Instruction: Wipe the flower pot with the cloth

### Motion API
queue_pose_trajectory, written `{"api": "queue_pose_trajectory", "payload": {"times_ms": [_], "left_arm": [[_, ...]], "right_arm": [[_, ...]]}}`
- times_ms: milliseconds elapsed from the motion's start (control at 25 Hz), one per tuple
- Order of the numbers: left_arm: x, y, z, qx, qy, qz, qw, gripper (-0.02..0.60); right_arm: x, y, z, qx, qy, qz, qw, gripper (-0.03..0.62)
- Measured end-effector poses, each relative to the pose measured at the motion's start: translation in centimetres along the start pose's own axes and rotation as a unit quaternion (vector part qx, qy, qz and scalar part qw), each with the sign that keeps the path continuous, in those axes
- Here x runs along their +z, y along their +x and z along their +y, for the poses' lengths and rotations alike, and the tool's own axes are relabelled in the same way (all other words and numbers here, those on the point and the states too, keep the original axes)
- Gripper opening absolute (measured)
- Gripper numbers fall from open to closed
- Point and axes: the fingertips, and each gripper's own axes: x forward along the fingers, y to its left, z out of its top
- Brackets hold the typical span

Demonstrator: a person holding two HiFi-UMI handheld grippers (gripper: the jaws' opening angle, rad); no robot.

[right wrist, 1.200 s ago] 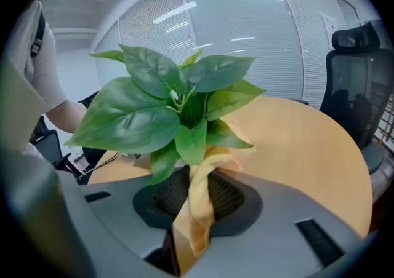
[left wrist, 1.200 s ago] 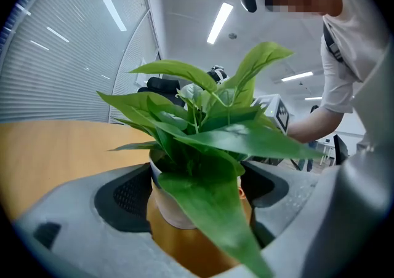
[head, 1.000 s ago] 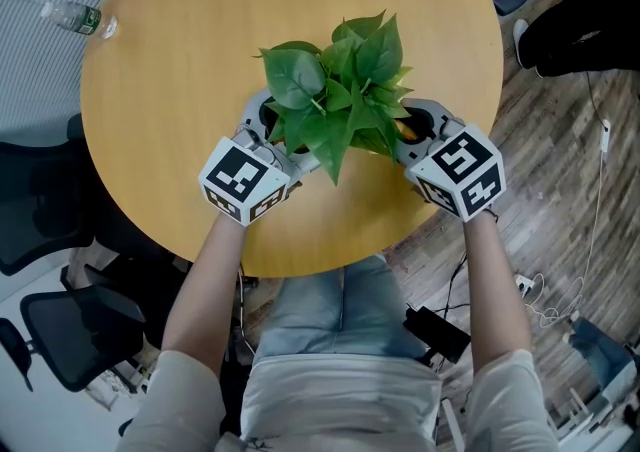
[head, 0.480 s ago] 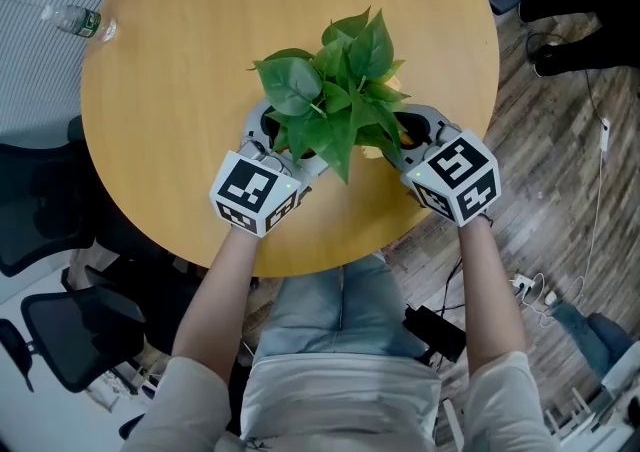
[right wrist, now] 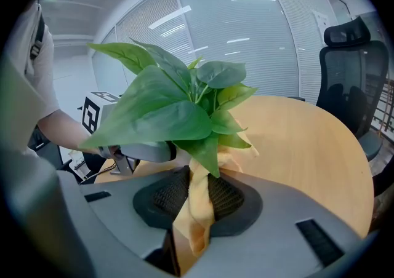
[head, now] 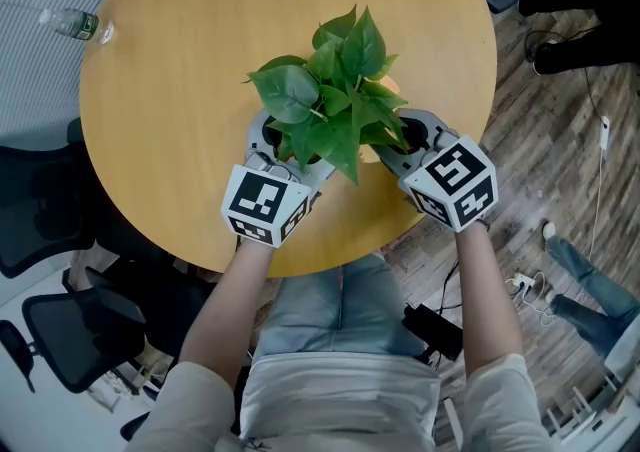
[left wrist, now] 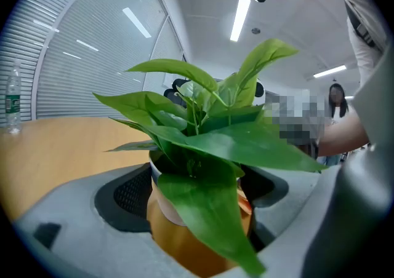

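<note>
The flower pot (left wrist: pixel 161 200) stands on the bench (head: pixel 200 40), hidden from above by its own leaves (head: pixel 330 100). The left tongs (left wrist: pixel 197 209) are closed on it from both sides, and the right tongs (right wrist: pixel 194 200) on the pot's other side pinch the yellow cloth (right wrist: pixel 192 227), whose free end reaches up against the pot. To wipe well, I would have the left tongs brace the pot firmly (it looks light and top-heavy), then drag the cloth around the pot's wall with steady, modest pressure, staying below the leaves so none are torn or bent.
</note>
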Motion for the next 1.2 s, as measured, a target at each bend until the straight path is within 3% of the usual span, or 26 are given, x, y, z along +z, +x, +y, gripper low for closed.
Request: {"api": "queue_pose_trajectory", "payload": {"times_ms": [840,1000,1200], "left_arm": [[-0.2,0.1,-0.5,0.081,-0.033,0.001,0.9961,0.46],[-0.2,0.1,-0.5,0.067,-0.026,0.004,0.9974,0.462],[-0.7,-0.8,-0.7,0.01,0.005,0.017,0.9998,0.462]], "right_arm": [[-0.4,-0.4,0.6,0.005,0.003,0.006,1.0,0.084],[-0.6,-0.5,0.4,0.007,0.003,0.007,1.0,0.084],[-0.9,-1.1,-0.5,-0.004,0.01,0.004,1.0,0.086]]}}
